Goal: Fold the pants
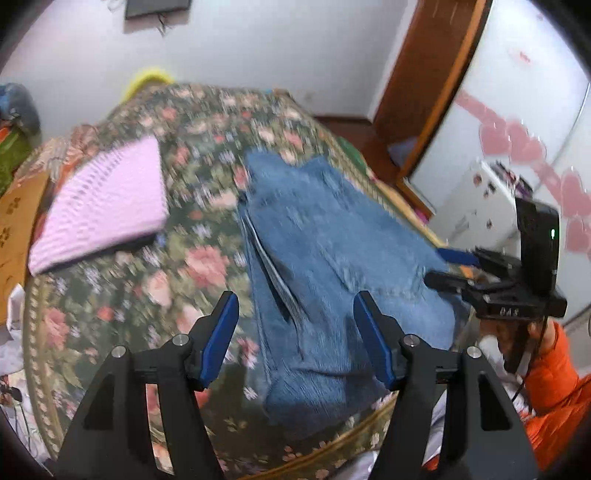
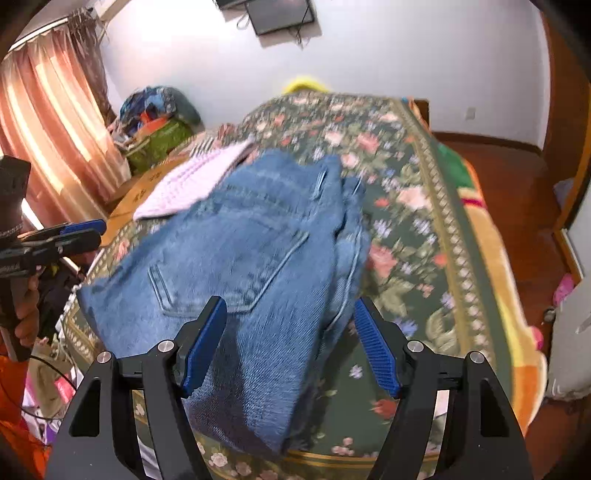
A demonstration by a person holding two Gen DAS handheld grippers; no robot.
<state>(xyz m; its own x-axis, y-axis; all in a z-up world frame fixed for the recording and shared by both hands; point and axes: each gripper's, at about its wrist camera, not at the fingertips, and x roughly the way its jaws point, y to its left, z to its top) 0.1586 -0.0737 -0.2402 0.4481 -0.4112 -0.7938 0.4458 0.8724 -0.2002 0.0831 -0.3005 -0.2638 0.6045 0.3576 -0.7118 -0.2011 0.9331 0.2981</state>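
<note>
floral bedspread (image 1: 207, 184) | pink folded cloth (image 1: 103, 206) | curtain (image 2: 48, 122) | wall screen (image 2: 280, 14)

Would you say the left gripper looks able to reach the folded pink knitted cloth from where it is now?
Probably yes: the left gripper is open, and only bare floral bedspread lies between it and the folded pink knitted cloth.

Faded blue denim jeans (image 2: 236, 251) lie on a dark green bedspread (image 2: 413, 236) patterned with pink flowers; the folded cloth (image 1: 103, 203) looks pale pink, perhaps ribbed.
</note>
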